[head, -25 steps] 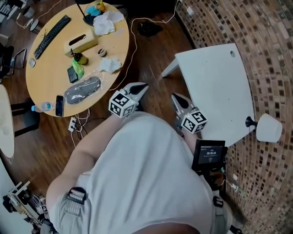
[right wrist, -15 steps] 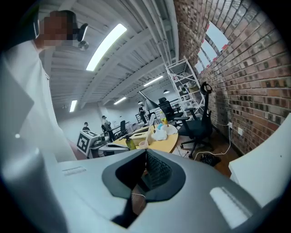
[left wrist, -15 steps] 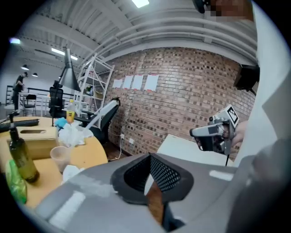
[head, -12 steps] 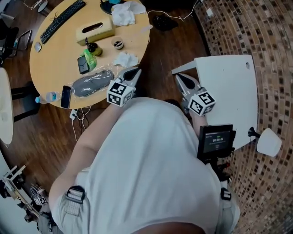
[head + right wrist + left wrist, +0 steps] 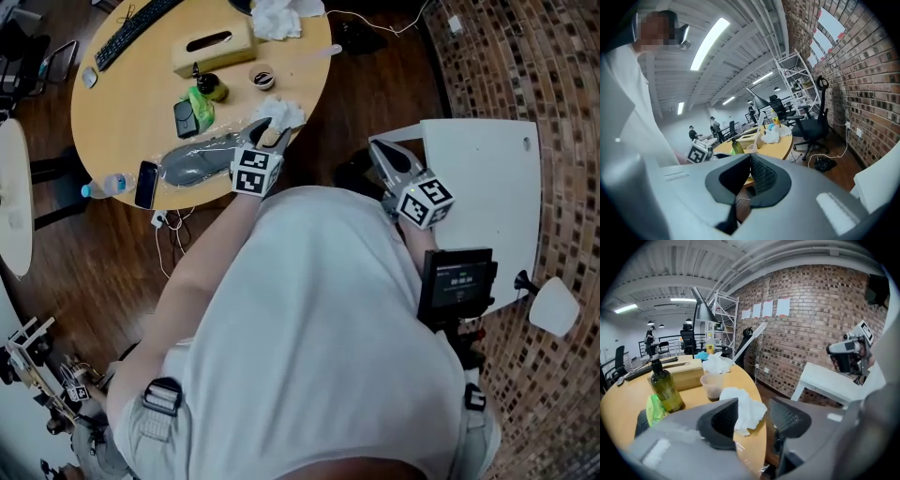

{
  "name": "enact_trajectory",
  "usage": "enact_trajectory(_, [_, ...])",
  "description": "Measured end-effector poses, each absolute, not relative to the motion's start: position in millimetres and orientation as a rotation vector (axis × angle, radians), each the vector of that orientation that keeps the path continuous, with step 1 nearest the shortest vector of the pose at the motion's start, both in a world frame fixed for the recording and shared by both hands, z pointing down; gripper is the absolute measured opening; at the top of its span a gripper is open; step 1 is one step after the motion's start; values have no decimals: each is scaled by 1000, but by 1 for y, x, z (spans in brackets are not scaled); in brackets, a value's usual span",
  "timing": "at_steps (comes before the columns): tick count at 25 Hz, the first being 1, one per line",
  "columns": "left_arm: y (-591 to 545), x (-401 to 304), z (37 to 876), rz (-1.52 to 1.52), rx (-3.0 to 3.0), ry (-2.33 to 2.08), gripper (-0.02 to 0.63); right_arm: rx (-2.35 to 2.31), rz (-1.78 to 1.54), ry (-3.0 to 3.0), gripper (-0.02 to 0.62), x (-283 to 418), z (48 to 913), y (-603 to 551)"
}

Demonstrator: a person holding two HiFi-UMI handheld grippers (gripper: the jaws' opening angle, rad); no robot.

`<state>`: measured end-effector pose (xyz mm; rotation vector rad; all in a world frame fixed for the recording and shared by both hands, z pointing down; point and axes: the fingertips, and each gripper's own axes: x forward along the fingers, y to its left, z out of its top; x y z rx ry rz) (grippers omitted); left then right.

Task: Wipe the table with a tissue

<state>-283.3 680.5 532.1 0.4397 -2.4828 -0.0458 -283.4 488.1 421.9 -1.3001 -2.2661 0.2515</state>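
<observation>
Your left gripper (image 5: 267,131) sits at the upper middle of the head view, its tips over the right edge of the round wooden table (image 5: 122,103). Its 2 jaws stand wide and are opening. In the left gripper view, the crumpled white tissue (image 5: 743,408) lies on the tabletop and shows in the gap between them, and neither pad presses on it. In the head view the tissue (image 5: 281,114) lies just above the gripper's tips. Behind it stand 1 cup (image 5: 711,385), 1 dark bottle (image 5: 665,387) and a tissue box (image 5: 686,373). Your right gripper (image 5: 384,155) hangs right of centre, just beside the white table (image 5: 487,187), with its jaws together and nothing between them.
</observation>
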Motion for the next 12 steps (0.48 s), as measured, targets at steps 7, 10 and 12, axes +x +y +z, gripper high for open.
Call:
enact_trajectory(7, [690,-308,575,36,386,-2344,305,-1258,249,-2295,8,-298,420,480])
enact_trajectory(10, [691,-316,598,65,392,-2274,279,-1212,272,-2307,8,-300,423,468])
enact_trajectory(12, [688,-316,612,96,402,-2228,250,-1169,297,-2319,8,-302,425,456])
